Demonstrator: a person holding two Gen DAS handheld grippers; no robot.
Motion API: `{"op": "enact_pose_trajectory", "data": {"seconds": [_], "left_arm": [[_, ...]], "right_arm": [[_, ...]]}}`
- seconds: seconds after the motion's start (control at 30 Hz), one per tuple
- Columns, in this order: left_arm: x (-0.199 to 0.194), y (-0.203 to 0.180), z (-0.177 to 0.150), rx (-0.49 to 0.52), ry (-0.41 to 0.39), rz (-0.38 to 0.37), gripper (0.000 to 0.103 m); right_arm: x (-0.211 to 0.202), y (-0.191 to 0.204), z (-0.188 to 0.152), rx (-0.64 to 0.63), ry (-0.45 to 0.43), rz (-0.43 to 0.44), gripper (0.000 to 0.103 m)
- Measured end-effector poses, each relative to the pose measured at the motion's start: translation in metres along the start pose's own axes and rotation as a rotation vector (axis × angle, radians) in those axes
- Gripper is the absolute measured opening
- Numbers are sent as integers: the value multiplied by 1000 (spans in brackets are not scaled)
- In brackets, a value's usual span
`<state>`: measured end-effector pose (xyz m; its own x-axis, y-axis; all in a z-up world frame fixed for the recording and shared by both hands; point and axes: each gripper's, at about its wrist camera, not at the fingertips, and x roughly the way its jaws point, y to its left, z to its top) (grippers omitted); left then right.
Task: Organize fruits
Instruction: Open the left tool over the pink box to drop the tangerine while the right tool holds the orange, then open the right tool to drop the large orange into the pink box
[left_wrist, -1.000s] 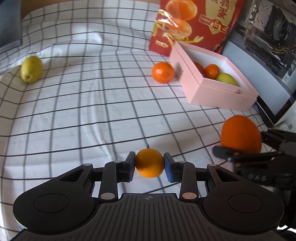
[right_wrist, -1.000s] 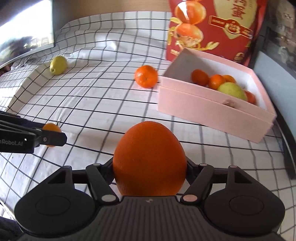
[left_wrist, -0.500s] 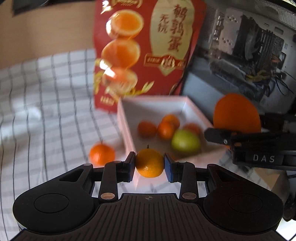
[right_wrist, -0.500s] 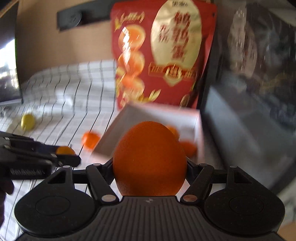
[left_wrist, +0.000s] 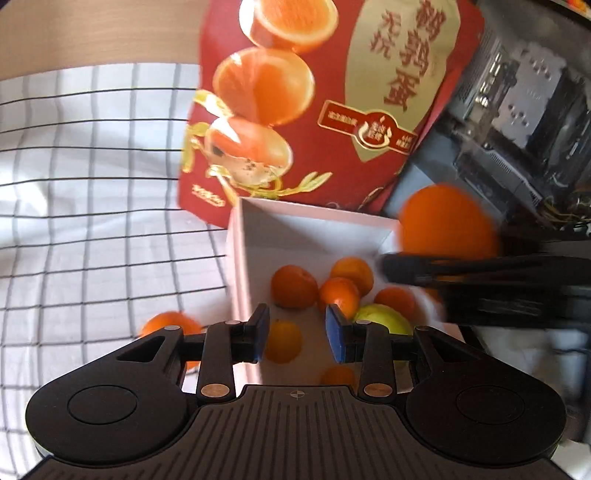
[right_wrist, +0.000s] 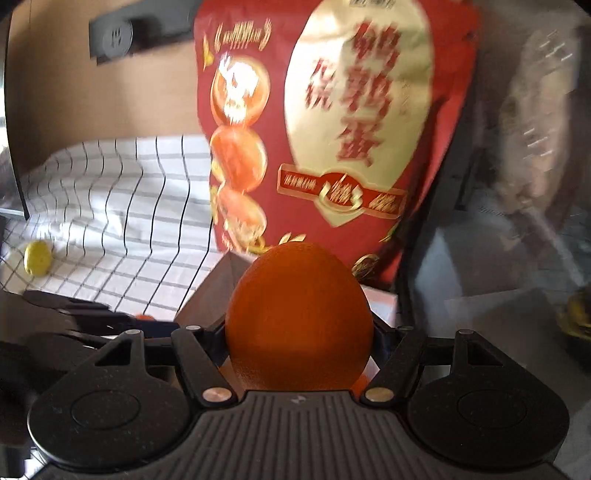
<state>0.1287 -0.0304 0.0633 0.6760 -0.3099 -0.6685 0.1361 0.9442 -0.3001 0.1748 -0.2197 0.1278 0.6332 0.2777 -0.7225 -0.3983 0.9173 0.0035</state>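
Note:
My left gripper (left_wrist: 297, 338) is open above the pink box (left_wrist: 236, 258). The small orange (left_wrist: 282, 341) it held is loose below the jaws, dropping into the box. Inside the box lie several small oranges (left_wrist: 293, 286) and a green pear (left_wrist: 384, 319). My right gripper (right_wrist: 299, 332) is shut on a large orange (right_wrist: 299, 317) and hovers over the box's far right side; it shows in the left wrist view (left_wrist: 447, 225). One orange (left_wrist: 170, 325) lies on the cloth left of the box. A yellow-green pear (right_wrist: 37, 257) lies far left.
A tall red snack bag (left_wrist: 325, 96) stands right behind the box. Dark computer hardware (left_wrist: 524, 110) stands at the right. The checked cloth (left_wrist: 92, 221) spreads to the left.
My left gripper has opened and let go of the small orange over the box. Both grippers have moved closer over the box. The right gripper still holds the large orange.

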Motion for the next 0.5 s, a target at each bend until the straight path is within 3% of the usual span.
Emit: {"op": "enact_pose_trajectory", "data": {"seconds": [0.3,0.43,0.5], "left_arm": [[-68,49,-46,-190,-50,92,37],[-82,77,-61,-280,-12,126,37],[-88,89,-70,-296,-11,150,37]], "right_arm": [[75,45,-19,-62,143,4,71],[83,67,-24,-141,122,-68,72],[80,69,-25,-140,116,-52,73]]}}
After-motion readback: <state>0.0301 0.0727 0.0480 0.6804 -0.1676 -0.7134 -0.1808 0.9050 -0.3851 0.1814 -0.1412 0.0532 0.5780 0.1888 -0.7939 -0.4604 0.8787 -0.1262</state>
